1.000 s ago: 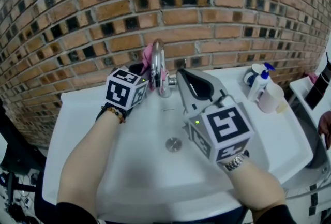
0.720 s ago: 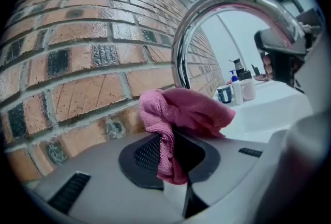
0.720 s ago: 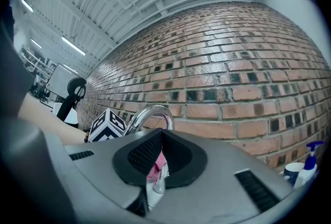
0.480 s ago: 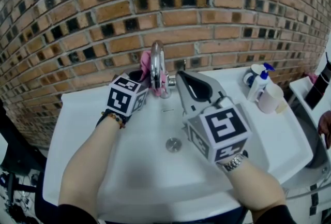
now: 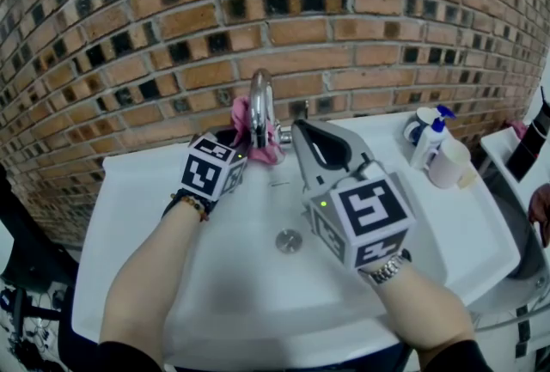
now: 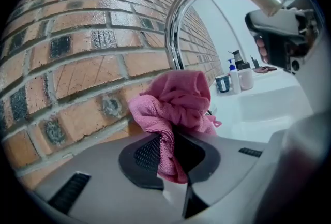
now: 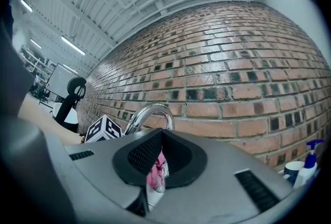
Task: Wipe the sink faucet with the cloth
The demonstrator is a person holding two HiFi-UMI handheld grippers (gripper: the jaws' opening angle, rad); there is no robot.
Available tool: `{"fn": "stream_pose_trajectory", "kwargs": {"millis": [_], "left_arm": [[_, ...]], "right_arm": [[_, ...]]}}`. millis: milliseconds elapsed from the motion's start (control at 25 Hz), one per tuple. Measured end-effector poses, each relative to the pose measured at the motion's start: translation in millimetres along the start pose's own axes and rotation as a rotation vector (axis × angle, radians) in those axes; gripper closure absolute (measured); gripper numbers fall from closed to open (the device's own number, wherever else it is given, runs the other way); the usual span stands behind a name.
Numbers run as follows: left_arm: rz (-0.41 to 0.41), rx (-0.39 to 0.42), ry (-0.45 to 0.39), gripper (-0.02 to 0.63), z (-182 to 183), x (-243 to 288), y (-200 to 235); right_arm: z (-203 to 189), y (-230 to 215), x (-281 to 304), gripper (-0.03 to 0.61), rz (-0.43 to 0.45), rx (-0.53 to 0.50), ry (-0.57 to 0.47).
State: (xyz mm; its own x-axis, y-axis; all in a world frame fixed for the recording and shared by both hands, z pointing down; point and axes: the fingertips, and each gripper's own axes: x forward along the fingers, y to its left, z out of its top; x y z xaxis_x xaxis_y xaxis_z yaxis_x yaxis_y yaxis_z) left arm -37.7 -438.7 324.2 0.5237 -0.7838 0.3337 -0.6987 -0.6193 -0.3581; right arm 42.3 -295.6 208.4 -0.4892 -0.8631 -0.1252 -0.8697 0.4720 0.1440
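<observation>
Pinching a crumpled pink terry cloth (image 6: 177, 101), the left gripper (image 5: 243, 140) has its jaws clamped narrowly on the fabric, which lies against the curved chrome faucet (image 5: 261, 104) at its nine o'clock. The right gripper (image 5: 301, 129), jaws fully together and empty, hangs at the faucet's three o'clock over the white ceramic sink (image 5: 219, 280).

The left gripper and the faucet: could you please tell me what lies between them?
The pink cloth, clamped in the left gripper, is bunched at the lower stem of the faucet; the left gripper view shows this best.
</observation>
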Motion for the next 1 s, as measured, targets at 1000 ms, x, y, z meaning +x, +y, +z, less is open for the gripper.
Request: {"fn": "stream_pose_trajectory", "kwargs": {"millis": [1000], "left_arm": [[-0.029,-0.005,0.121,0.566,-56.8,10.9,-29.6]], "right_arm": [[-22.8,5.6,8.1,0.566,0.044,-0.006,0.089]]}}
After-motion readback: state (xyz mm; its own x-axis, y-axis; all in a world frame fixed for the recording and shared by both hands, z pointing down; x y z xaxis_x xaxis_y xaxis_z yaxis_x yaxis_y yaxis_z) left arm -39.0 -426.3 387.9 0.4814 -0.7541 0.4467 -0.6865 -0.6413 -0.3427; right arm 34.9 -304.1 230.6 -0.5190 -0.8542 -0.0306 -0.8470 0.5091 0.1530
